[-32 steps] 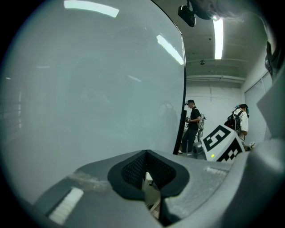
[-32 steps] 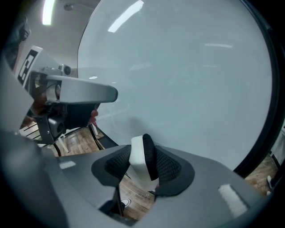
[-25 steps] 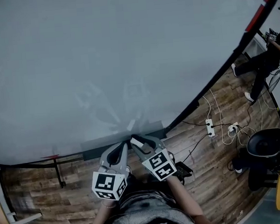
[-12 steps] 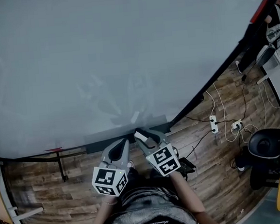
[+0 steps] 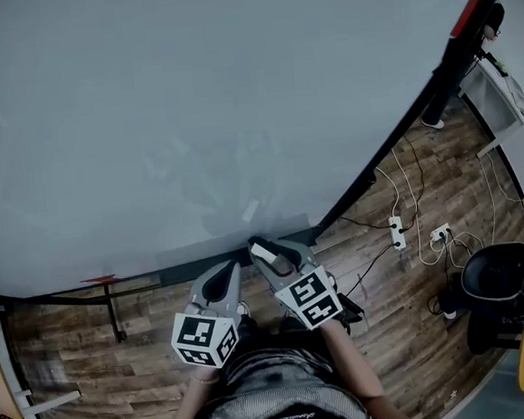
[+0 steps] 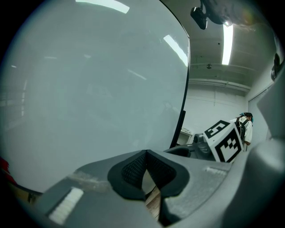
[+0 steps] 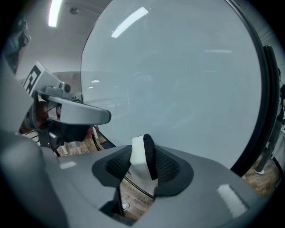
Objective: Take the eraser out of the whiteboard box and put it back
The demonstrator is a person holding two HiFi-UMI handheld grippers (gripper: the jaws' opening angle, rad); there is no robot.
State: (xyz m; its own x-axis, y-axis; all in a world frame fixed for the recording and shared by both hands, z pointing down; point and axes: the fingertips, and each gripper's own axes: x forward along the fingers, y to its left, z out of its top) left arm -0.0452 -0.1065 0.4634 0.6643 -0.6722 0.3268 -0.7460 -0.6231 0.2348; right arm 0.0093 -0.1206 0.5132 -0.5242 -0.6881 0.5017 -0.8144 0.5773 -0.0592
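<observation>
My right gripper [image 5: 263, 249] is shut on the eraser [image 5: 267, 254], a white block with a black felt side. In the right gripper view the eraser [image 7: 143, 157] stands on edge between the mesh pads, in front of the whiteboard [image 7: 178, 80]. It hovers just over the dark box ledge [image 5: 187, 267] along the whiteboard's [image 5: 189, 110] lower edge. My left gripper [image 5: 227, 271] sits beside it on the left. Its jaw tips [image 6: 145, 154] meet with nothing between them. The right gripper's marker cube [image 6: 225, 141] shows in the left gripper view.
A wooden floor lies below the board. A power strip [image 5: 395, 234] with loose cables lies to the right, near a black round seat [image 5: 497, 270]. The board's stand foot [image 5: 115, 319] is at the left. A person's legs [image 5: 492, 21] show at the top right.
Both grippers have stayed almost in place, the eraser still held. The person at the upper right has moved away, mostly out of the picture.
</observation>
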